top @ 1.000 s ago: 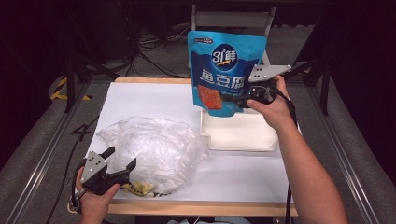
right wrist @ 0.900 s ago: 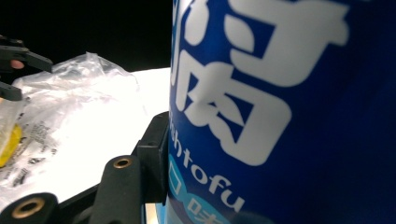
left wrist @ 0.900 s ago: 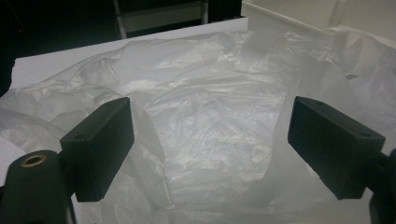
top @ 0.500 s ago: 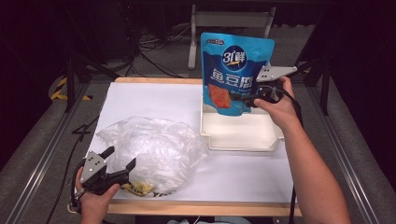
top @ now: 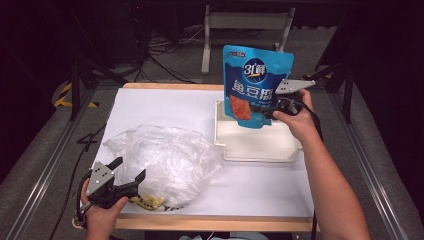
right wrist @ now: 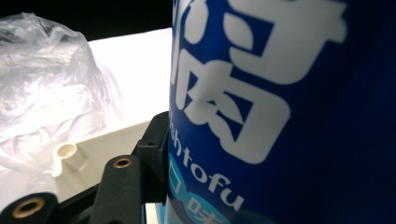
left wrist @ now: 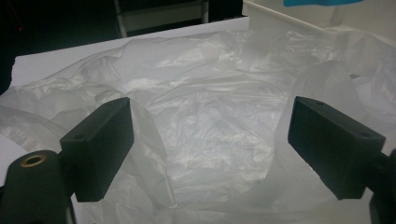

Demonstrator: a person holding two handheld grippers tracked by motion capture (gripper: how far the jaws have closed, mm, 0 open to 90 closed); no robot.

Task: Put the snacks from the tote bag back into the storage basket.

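A blue snack pouch (top: 255, 87) with white lettering hangs upright over the white tray (top: 260, 145). My right gripper (top: 265, 109) is shut on its lower right edge. In the right gripper view the blue snack pouch (right wrist: 280, 112) stands close against the lens, beside one black jaw. A crumpled clear plastic bag (top: 160, 157) lies on the white table top at the left. My left gripper (top: 131, 172) stands open at the bag's near edge. In the left gripper view the two pads (left wrist: 100, 140) are wide apart with the clear plastic bag (left wrist: 210, 121) beyond them.
A yellow wrapper (top: 145, 201) peeks out from under the bag near the table's front edge. The white table top (top: 165, 107) is bordered by wood. Metal frame rails and cables lie on the dark floor around it.
My right hand has carried the pouch to the right and down, so it now hangs lower over the tray. The left gripper has stayed where it was.
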